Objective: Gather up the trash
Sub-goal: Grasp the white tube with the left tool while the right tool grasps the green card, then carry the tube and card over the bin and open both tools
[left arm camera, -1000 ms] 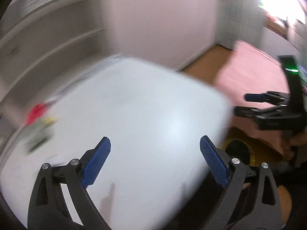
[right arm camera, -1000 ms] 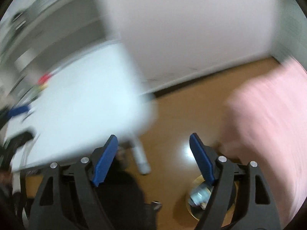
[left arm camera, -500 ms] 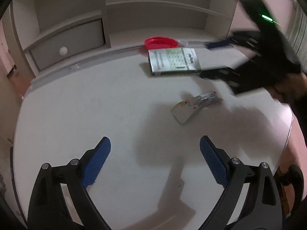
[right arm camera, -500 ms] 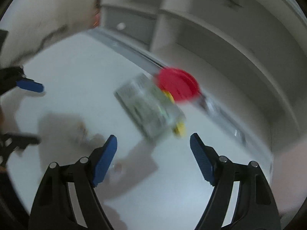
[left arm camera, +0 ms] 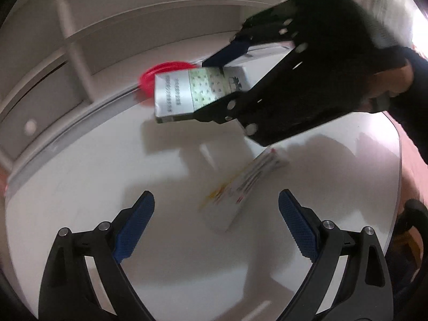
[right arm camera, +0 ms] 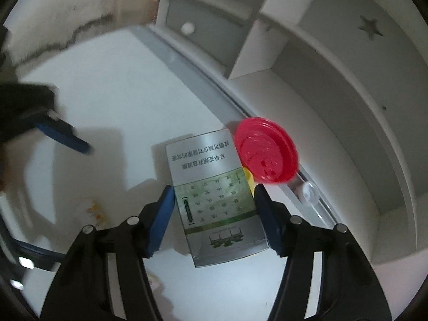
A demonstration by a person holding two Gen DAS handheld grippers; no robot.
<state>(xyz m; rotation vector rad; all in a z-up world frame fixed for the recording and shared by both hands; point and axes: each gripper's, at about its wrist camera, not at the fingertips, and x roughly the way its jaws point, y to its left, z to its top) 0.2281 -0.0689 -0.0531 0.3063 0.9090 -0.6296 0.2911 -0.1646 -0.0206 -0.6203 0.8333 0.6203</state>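
Note:
A silver and green cigarette carton [right arm camera: 214, 195] lies on the white table [right arm camera: 112, 101], also seen in the left wrist view [left arm camera: 187, 93]. My right gripper [right arm camera: 214, 208] straddles it, blue pads against both long sides; whether it is lifted I cannot tell. It appears in the left wrist view [left arm camera: 222, 80] above the carton. A crumpled white snack wrapper [left arm camera: 240, 187] lies on the table [left arm camera: 80, 176] just ahead of my left gripper [left arm camera: 216, 222], which is open and empty above it. A red plastic lid [right arm camera: 267, 155] lies behind the carton.
A white shelf unit [right arm camera: 307, 80] with a drawer and knob [right arm camera: 187, 28] stands along the table's far edge. A small clear cap [right arm camera: 310, 192] sits in the rail beside the lid. The table's right edge [left arm camera: 398, 160] drops to the floor.
Both grippers swung from the floor side to the table. The right gripper moved down over the carton and narrowed its jaws onto it. The left gripper came closer to the wrapper.

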